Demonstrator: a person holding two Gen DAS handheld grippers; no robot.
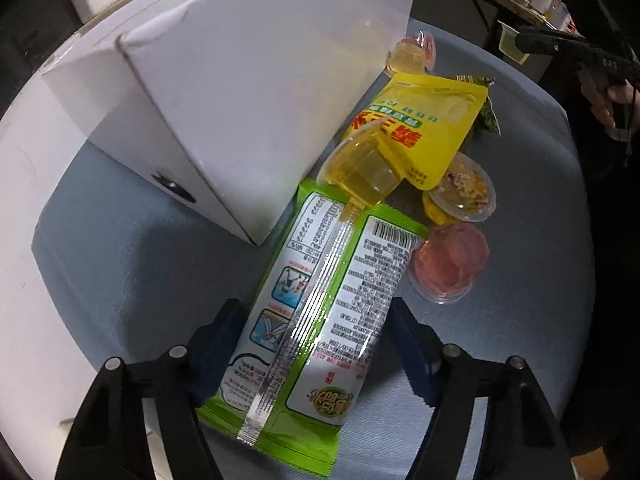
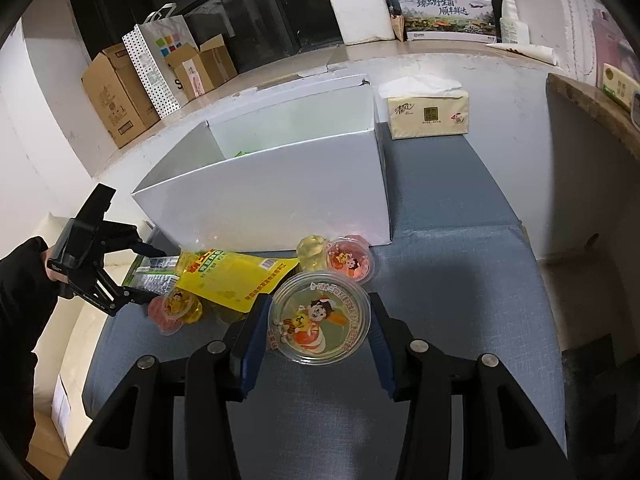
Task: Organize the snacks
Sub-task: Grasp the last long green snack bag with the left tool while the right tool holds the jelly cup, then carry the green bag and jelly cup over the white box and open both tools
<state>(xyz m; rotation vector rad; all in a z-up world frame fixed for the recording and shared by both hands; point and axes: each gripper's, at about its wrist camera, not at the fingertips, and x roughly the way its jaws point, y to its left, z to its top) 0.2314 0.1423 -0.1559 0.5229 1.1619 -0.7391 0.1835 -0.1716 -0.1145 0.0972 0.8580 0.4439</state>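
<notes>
1. The left tongs (image 1: 316, 344) are spread wide on either side of a green-and-white plastic snack packet (image 1: 320, 312) lying flat on the blue-grey cloth-covered desk (image 1: 120, 248); I cannot tell whether the blue pads (image 1: 216, 344) actually touch the packet's edges.
2. Just ahead of the left tongs, a clear yellow jelly cup (image 1: 368, 164) lies tipped on the packet's far end, resting against a yellow stand-up pouch with red lettering (image 1: 424, 124).
3. To the right of those tongs, a pink jelly cup (image 1: 452, 264) sits upside down beside the packet, and a small yellow cup with a printed lid (image 1: 464, 192) lies just beyond it.
4. A tall white cardboard box (image 1: 248, 92) stands ahead and left of the left tongs, its corner close to the packet.
5. The right tongs (image 2: 318, 328) are spread around a round clear jelly cup with a cartoon lid (image 2: 320, 316), one blue pad on each side; real contact is not clear.
6. Ahead of the right tongs, a red-lidded small cup (image 2: 350, 262) and a pale clear cup (image 2: 312, 250) sit just in front of the open white box.
7. Beyond the box, right of it, a tan tissue pack (image 2: 428, 114) rests on the desk.
</notes>
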